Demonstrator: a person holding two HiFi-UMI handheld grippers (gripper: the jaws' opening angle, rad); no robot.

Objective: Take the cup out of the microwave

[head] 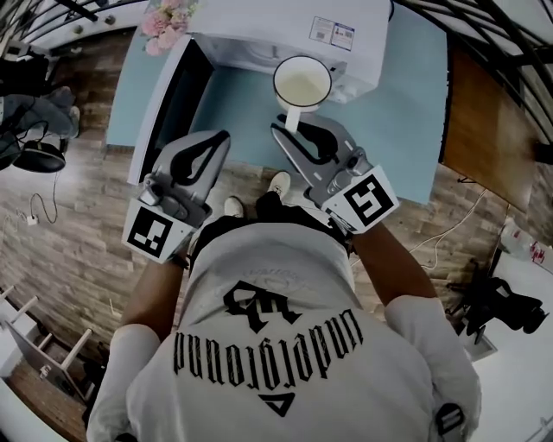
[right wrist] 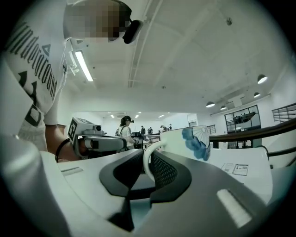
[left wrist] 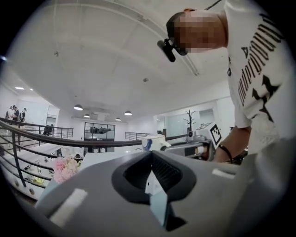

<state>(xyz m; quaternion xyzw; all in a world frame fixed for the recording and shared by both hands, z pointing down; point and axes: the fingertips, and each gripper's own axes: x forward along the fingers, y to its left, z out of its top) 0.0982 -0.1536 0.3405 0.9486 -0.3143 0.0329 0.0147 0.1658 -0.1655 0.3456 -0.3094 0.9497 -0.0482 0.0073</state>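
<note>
Underneath, a light-blue rectangular table top [head: 406, 112] carries a white box-shaped microwave [head: 285, 26], its dark door [head: 177, 99] standing open at the left. Right gripper [head: 289, 128]: grey jaws closed on the curved handle [right wrist: 147, 159] of a white ceramic cup with a blue print [head: 302, 84], which is held upright in the air, outside the microwave and in front of it. Left gripper [head: 220, 138]: level beside the right one, jaws brought together with tips meeting and nothing between them. A pink flower bunch [head: 166, 22] sits at the microwave's left corner
</note>
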